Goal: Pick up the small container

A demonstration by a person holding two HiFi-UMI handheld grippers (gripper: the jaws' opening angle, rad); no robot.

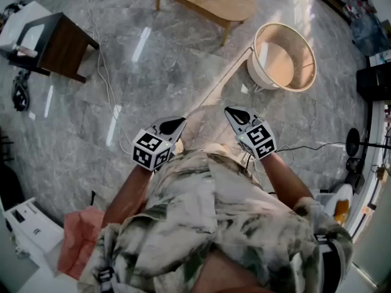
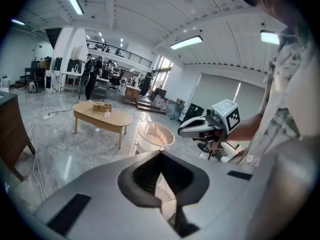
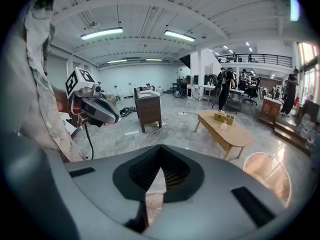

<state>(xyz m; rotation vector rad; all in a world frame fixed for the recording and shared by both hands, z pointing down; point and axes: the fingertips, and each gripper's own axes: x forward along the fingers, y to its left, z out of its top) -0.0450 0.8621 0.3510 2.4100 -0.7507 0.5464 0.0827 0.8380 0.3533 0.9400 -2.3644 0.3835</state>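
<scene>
The small container (image 3: pixel 223 125) stood upright on the oval tabletop (image 3: pixel 236 134), its long axis vertical. The left tool (image 1: pixel 176 124) and right tool (image 1: pixel 235 113), well apart from that tabletop, were clenched empty.

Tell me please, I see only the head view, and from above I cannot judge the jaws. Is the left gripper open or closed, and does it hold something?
Observer: The left gripper view shows the left gripper shut, its tips meeting with nothing between them.
Operator: And the right one?
Observer: The right gripper is also shut and empty, as its own view shows.
Operator: The oval table is cut off at the top edge of my picture. What stands on it?
Observer: On the oval table a small pale bottle stands just in front of a low wooden box. Both are far from the grippers.
</scene>
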